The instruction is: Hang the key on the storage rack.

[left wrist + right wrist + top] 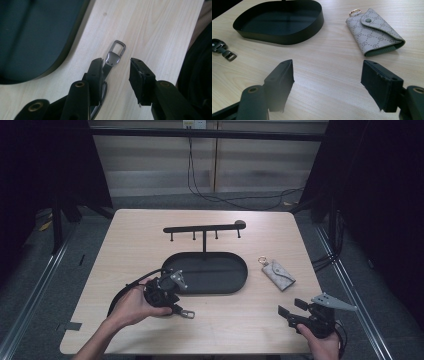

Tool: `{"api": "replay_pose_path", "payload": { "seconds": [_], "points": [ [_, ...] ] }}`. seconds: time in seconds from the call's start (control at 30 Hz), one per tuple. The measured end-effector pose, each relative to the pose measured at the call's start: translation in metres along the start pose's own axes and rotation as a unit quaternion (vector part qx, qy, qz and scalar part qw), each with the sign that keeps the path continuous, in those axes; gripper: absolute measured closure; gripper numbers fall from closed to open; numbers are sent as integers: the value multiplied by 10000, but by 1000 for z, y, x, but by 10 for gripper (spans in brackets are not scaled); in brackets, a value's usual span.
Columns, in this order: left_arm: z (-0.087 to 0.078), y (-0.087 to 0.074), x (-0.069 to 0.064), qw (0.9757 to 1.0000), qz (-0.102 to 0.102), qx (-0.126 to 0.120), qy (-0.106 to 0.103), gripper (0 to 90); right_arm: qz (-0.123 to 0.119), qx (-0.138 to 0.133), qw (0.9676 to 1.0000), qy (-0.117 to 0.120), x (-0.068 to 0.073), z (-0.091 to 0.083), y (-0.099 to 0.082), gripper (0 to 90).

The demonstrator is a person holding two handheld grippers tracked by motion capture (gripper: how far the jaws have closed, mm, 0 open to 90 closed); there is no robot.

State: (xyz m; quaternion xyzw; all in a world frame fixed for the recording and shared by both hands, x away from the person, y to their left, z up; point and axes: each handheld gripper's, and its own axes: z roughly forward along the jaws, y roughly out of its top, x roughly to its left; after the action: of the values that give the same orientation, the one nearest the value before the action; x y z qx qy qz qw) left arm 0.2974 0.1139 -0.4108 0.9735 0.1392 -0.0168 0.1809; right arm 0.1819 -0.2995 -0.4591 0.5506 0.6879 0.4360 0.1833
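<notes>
Black strap with a metal clasp lies on the wooden table beside the dark oval tray, mostly hidden under the left gripper whose jaws gape around it without pinching, while further right the right gripper hovers spread and empty near a patterned key pouch.

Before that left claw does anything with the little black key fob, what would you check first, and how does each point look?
1. Key fob between the left gripper jaws: ok, strap lies against one jaw.
2. Firm grip on it: not ok, the other jaw stands clear.
3. Fob's metal ring free: ok, lying on bare table.
4. Tray ready: ok, nothing in it.
5. Hook rack upright: ok.
6. Right gripper out of the way: ok, open, near the grey key pouch.
</notes>
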Motion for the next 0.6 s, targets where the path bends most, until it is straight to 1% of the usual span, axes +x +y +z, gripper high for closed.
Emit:
{"api": "replay_pose_path", "payload": {
  "seconds": [0.03,0.07,0.1,0.13,0.2,0.27,0.3,0.33,0.37,0.43,0.47,0.53,0.57,0.6],
  "points": [
    [6,3,-1,9998,109,118,-77,625,-19,11,10000,8,0,1,0,263],
    [7,4,-1,9995,191,185,-141,609,-13,25,10000,-1,0,1,0,263],
    [9,6,-1,9994,227,192,-166,593,-14,31,10000,-4,0,1,0,263],
    [10,8,-2,9992,248,255,-201,592,-9,43,10000,-8,0,1,0,262],
    [11,10,-2,9991,275,249,-200,592,1,70,10000,-8,0,2,0,263],
    [15,16,-3,9986,297,359,-248,592,-8,84,10000,-7,0,2,0,263],
    [15,16,-3,9986,297,359,-248,592,-18,90,10000,-7,0,2,0,263],
    [20,20,-3,9980,341,491,-215,582,-23,96,10000,-4,0,2,0,262],
    [23,21,-2,9979,330,510,-203,561,-22,97,10000,0,0,2,0,263],
    [26,22,-2,9976,332,557,-235,558,-34,100,9999,5,0,2,0,263],
    [32,23,-2,9968,413,654,-183,553,-35,101,9999,4,0,2,0,263],
    [36,23,-3,9967,374,694,-170,547,-32,109,9999,12,0,2,0,263],
    [38,23,-2,9963,430,724,-149,537,-27,105,9999,12,0,3,0,262],
    [38,23,-2,9963,430,724,-149,523,-20,106,9999,9,0,3,0,263]
  ]
}}
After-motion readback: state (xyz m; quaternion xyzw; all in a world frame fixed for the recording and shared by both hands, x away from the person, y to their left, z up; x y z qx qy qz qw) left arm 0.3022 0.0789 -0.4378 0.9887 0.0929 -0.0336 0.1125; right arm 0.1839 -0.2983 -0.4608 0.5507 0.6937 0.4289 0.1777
